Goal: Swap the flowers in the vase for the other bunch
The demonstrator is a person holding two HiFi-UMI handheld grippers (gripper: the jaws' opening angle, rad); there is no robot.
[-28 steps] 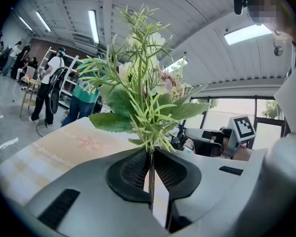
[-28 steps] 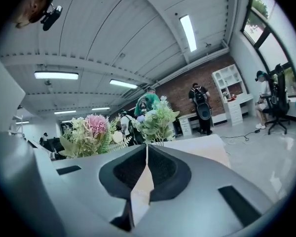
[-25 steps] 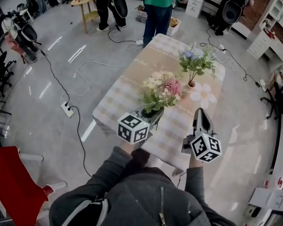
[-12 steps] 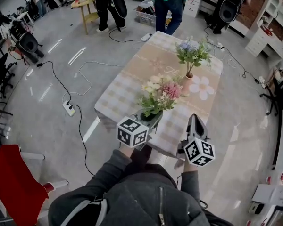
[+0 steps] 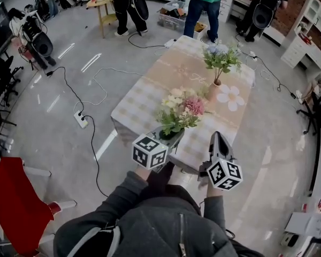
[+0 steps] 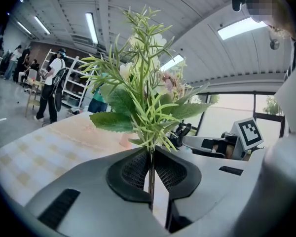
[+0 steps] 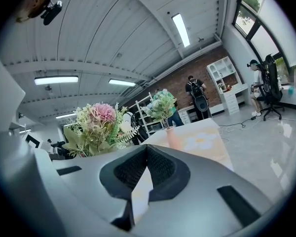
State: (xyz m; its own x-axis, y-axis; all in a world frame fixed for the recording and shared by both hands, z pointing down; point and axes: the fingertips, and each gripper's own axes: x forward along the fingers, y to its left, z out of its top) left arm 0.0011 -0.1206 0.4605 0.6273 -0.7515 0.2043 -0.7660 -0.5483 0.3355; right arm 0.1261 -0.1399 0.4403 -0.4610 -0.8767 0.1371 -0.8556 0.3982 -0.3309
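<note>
A bunch of pink and cream flowers (image 5: 181, 110) with green leaves stands up from my left gripper (image 5: 174, 137), which is shut on its stems (image 6: 151, 168) over the near end of the table. A pink vase (image 5: 214, 90) holding a bunch of blue flowers (image 5: 220, 56) stands farther along the table on a white flower-shaped mat (image 5: 230, 97). My right gripper (image 5: 216, 138) is shut with nothing between its pads, to the right of the held bunch. In the right gripper view the pink-and-cream bunch (image 7: 99, 127) sits at the left and the vase (image 7: 170, 135) ahead.
A checked cloth covers the table (image 5: 150, 95). Cables and a power strip (image 5: 81, 119) lie on the floor to the left. A red chair (image 5: 13, 210) stands at the lower left. People (image 5: 203, 7) stand beyond the table's far end; white shelves (image 5: 305, 33) are at the right.
Both grippers and the held bunch have drawn back toward the near end of the table, away from the vase. The right gripper's jaws look shut throughout.
</note>
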